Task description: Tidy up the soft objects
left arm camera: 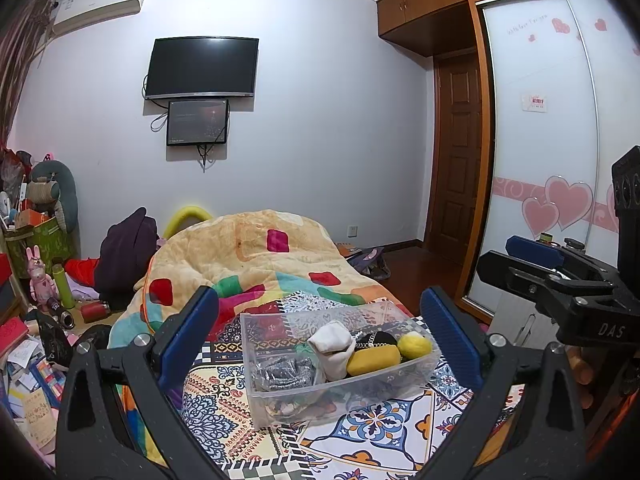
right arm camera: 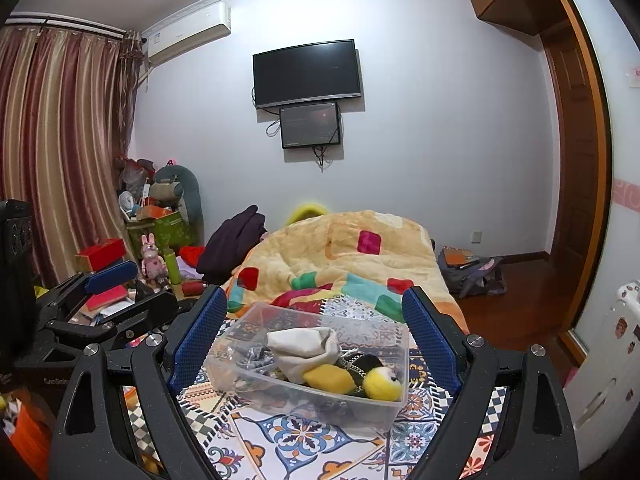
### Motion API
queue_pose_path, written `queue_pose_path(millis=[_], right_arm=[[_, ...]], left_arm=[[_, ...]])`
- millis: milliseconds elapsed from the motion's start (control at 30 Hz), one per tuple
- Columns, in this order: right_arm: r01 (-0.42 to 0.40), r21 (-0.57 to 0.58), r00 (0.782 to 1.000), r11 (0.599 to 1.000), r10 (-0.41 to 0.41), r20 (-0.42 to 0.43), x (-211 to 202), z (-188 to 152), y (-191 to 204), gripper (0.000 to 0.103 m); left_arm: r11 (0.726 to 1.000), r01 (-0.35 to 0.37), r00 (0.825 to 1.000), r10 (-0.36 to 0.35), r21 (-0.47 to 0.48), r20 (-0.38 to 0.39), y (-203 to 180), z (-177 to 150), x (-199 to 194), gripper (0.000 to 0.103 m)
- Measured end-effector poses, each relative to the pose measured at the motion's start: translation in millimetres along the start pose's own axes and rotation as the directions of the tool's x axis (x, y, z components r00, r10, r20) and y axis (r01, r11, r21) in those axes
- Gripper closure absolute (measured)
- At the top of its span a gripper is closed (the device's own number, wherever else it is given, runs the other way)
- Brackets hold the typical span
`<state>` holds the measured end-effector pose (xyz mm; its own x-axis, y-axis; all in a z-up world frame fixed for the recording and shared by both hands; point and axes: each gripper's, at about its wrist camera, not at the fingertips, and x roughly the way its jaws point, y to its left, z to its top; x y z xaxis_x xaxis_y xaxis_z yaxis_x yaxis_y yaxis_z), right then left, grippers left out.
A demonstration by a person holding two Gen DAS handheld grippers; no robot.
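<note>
A clear plastic bin (left arm camera: 280, 396) (right arm camera: 236, 360) sits on the patterned bed cover. It holds a white cloth (left arm camera: 332, 346) (right arm camera: 304, 346), a yellow soft block (left arm camera: 374, 360) (right arm camera: 328, 378), a round yellow plush (left arm camera: 416, 345) (right arm camera: 382, 384), a dark item with a chain and a grey bundle. My left gripper (left arm camera: 320, 340) is open and empty, its fingers to either side of the bin and above it. My right gripper (right arm camera: 316, 340) is open and empty, likewise astride the bin. Each gripper shows at the edge of the other's view.
A bunched orange quilt (left arm camera: 256, 256) (right arm camera: 340, 252) lies behind the bin. Cluttered boxes, bottles and toys (left arm camera: 44, 280) fill the left side. A bag (right arm camera: 468, 272) lies on the wooden floor at right. A wardrobe with heart stickers (left arm camera: 560, 140) stands right.
</note>
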<state>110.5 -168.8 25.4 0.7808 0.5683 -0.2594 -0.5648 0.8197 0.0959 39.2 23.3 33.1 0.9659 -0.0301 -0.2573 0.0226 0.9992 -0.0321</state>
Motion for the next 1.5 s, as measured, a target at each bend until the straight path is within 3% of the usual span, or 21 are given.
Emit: queue_pose_path(millis=[1500], right_arm=[[-0.004, -0.001, 1.0, 1.0, 0.004, -0.005, -0.6, -1.4, 2.4, 0.015]], left_arm=[[1.0, 0.013, 1.0, -0.013, -0.009, -0.01, -0.2, 0.0, -1.6, 0.0]])
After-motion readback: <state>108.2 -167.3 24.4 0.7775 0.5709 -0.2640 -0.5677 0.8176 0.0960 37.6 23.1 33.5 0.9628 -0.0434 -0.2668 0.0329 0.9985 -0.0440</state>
